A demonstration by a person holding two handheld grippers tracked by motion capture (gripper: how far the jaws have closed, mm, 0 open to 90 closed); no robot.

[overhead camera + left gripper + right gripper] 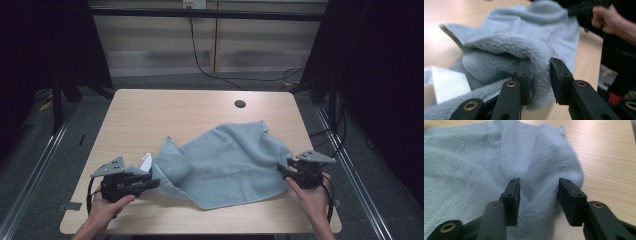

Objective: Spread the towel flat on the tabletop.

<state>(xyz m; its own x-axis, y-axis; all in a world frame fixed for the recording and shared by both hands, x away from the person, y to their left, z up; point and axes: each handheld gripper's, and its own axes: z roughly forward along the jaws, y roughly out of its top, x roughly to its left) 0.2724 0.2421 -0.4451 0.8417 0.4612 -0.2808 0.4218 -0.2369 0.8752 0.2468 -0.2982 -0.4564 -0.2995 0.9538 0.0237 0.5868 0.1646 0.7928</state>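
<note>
Grey-blue terry cloth, a rumpled soft towel [227, 162], is lying across the near half of the light wooden rectangular table [150, 110], on the person's side of the round hole [240, 104] near the table's far edge. The left gripper [150, 181] is sitting at the towel's left end, beside its white tag [146, 161]; its fingers [525, 75] are standing apart around a raised fold, the right-hand one clear of the cloth. The right gripper [283, 169] is sitting at the towel's right edge, its fingers [571, 195] parted on either side of a soft ridge without pinching it.
</note>
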